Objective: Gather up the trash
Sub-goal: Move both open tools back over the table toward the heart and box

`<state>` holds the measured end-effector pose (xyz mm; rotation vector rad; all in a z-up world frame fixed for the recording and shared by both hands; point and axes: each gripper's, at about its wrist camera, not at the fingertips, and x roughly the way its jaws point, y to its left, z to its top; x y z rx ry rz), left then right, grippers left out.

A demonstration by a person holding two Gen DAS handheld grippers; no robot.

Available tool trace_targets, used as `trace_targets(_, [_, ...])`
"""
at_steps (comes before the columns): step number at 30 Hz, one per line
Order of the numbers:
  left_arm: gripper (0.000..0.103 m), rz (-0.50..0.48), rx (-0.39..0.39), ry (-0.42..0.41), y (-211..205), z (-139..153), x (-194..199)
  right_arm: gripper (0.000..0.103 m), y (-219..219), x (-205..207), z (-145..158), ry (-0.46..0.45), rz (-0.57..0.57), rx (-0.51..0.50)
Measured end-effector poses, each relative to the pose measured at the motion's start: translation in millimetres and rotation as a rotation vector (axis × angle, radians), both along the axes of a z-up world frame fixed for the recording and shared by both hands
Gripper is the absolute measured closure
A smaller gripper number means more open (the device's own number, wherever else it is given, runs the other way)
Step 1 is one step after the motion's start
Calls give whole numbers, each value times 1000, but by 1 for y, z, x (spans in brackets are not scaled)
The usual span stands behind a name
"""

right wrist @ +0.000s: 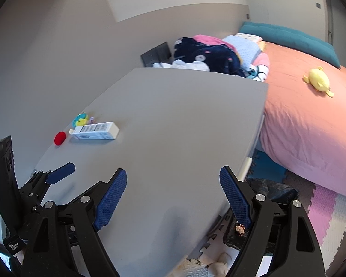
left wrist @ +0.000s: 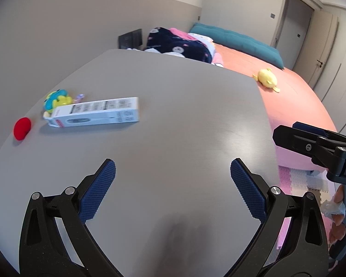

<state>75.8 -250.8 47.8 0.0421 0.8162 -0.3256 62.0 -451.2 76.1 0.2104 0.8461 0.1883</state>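
The left gripper (left wrist: 173, 175) and right gripper (right wrist: 173, 184) have their fingers wide, holding nothing. A white box (left wrist: 96, 113) lies on the grey table (left wrist: 184, 115), near a red ball (left wrist: 22, 125).

On the grey table (left wrist: 173, 115) there are four things — one white carton box (left wrist: 94, 113), one red ball (left wrist: 22, 125), one blue-and-yellow toy (left wrist: 56, 98) and one small purple piece (left wrist: 80, 97), too small to identify. On the bed (right wrist: 299, 120) I count one yellow plush toy (right wrist: 318, 80), one long teal cushion (right wrist: 288, 38) and one pile of folded blankets (right wrist: 210, 53) — how many blankets are in it, I cannot tell.
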Motion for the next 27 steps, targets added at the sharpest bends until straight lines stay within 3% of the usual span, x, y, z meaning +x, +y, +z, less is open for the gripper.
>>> trace_targets(27, [6, 229, -6, 5, 129, -9, 44, 20, 127, 72, 3, -15, 227, -75])
